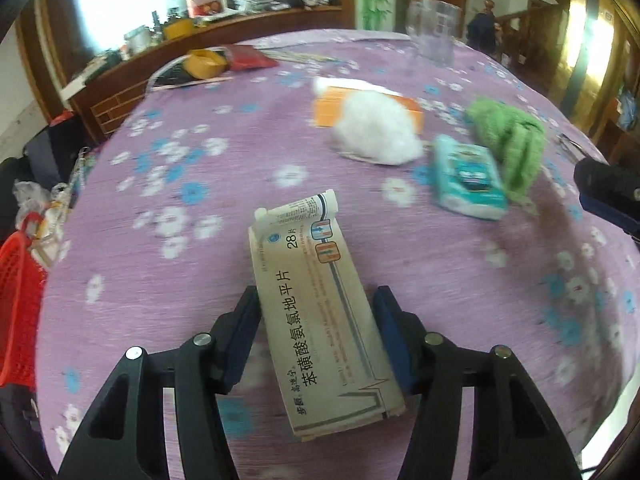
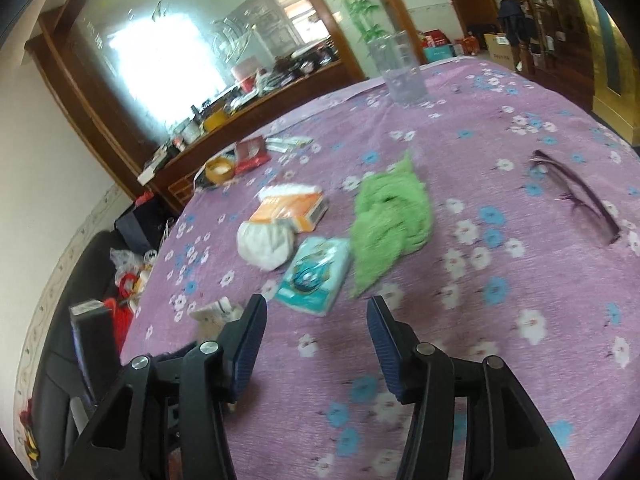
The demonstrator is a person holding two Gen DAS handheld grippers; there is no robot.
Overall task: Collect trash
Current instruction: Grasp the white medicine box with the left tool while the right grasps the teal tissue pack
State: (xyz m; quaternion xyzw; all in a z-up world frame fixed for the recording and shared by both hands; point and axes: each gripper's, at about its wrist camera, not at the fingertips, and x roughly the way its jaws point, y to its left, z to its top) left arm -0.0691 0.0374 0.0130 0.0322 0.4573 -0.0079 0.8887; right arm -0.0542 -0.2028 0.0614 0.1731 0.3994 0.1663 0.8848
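Left wrist view
Hidden or unclear: far edge of the desk (image 1: 240, 140) and the objects there are smeared by motion blur; a clear cup (image 1: 434, 30) at the far rim is barely defined; a red basket (image 1: 18, 300) is cut off by the left border; a dark part of the other tool enters at the right edge, only partly seen.
Left hand-held gripper (image 1: 316, 320): both dark pads lie against the long sides of the medicine box (image 1: 320, 308), clamped on it.
Medicine box: flat grey-beige cardboard, printed lettering, far end flap torn open; it lies lengthwise between the fingers on the desk cloth.
Desk cover: purple woven cloth with white and blue flowers.
Other trash: white crumpled tissue wad (image 1: 376, 130) resting against an orange carton (image 1: 332, 110); teal soft wipes pack (image 1: 468, 178) just beside a green fuzzy cloth (image 1: 508, 136).

Right wrist view
Hidden or unclear: the medicine box (image 2: 216, 312) shows only as a pale corner behind the left finger; whole frame is soft.
Right hand-held gripper (image 2: 316, 328): ribbed blue pads stand apart, nothing between them, over bare cloth.
Nearest trash: wipes pack (image 2: 316, 276) just ahead of the fingertips, green cloth (image 2: 388, 224) touching its right side, tissue wad (image 2: 264, 244) to its left.
Elsewhere: dark-framed glasses (image 2: 576, 196) well apart to the right.
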